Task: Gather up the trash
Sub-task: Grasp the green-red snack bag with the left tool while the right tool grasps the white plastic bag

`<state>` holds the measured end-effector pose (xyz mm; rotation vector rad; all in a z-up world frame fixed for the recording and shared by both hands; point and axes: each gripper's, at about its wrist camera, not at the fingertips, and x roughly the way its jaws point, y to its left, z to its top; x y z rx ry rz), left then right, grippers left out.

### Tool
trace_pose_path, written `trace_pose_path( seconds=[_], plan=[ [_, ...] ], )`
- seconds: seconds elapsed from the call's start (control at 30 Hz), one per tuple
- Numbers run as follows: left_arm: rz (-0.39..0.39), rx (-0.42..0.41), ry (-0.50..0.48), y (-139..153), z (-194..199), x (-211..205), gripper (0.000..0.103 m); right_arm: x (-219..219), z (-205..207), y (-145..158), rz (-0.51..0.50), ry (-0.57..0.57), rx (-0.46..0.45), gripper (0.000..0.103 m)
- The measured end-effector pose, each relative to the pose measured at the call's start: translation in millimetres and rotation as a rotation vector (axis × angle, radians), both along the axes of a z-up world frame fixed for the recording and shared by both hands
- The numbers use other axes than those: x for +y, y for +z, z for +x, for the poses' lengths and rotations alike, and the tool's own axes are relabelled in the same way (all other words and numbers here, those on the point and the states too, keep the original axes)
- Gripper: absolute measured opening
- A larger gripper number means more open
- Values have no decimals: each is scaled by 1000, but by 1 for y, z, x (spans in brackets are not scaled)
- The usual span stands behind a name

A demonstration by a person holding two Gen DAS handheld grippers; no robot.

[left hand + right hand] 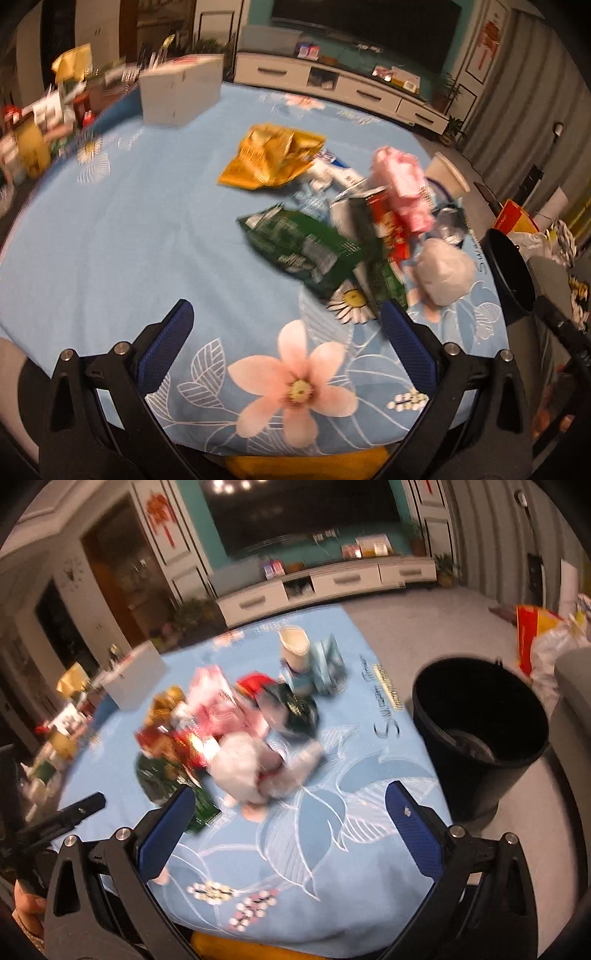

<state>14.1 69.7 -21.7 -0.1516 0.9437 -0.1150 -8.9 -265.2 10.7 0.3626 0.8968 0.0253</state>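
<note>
- Right hand-held gripper (290,801): fingers spread, empty; crumpled white wad (243,768) lies just beyond them, slightly left, likely the nearer pickup.
- Left hand-held gripper (286,314): spread, empty; green wrapper (299,247) ahead-right.
- Black bin (480,716): right of bench, off its edge.
- Bench (110,229): blue floral cloth; living room, dim.

Both wrist cameras are looking forward and down across the table (110,229) from its near edge. The left is facing the litter pile (332,229) from its left, the right from nearer the bin (480,716); both are sharing the pile.
</note>
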Motion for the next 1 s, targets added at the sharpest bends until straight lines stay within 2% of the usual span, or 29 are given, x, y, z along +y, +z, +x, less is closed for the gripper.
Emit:
trace_pose_path(
  seconds=[0.13, 0.3, 0.4, 0.5, 0.57, 0.7, 0.77, 0.8, 0.83, 0.87, 0.9, 1.0],
  plan=[
    [-61, 6, -17, -10, 6, -2, 101, -3, 9, -29, 82, 18, 38, 99],
    [-138, -37, -145, -2, 11, -37, 101, 8, 27, -39, 81, 81, 3, 86],
    [-151, -14, -193, -9, 17, -59, 99, 13, 40, -44, 113, 128, -9, 81],
    [-144, 11, -204, -17, 25, -74, 95, 19, 51, -46, 111, 170, -23, 78],
    [-148, 25, -202, -22, 28, -78, 89, 20, 58, -48, 143, 183, -24, 76],
    [-138, 45, -196, -34, 39, -89, 70, 26, 72, -56, 184, 215, -17, 66],
    [-137, 57, -195, -41, 45, -95, 55, 28, 77, -65, 200, 231, 6, 48],
    [-131, 62, -194, -45, 47, -97, 51, 29, 77, -68, 209, 238, 13, 43],
    [-132, 69, -193, -48, 49, -98, 39, 29, 77, -70, 211, 243, 17, 33],
    [-139, 74, -190, -50, 50, -97, 22, 29, 75, -70, 209, 248, 15, 23],
    [-150, 77, -191, -53, 50, -96, 15, 28, 74, -70, 217, 250, 14, 21],
    [-174, 70, -212, -52, 48, -95, 12, 21, 65, -67, 238, 242, 11, 16]
  ],
)
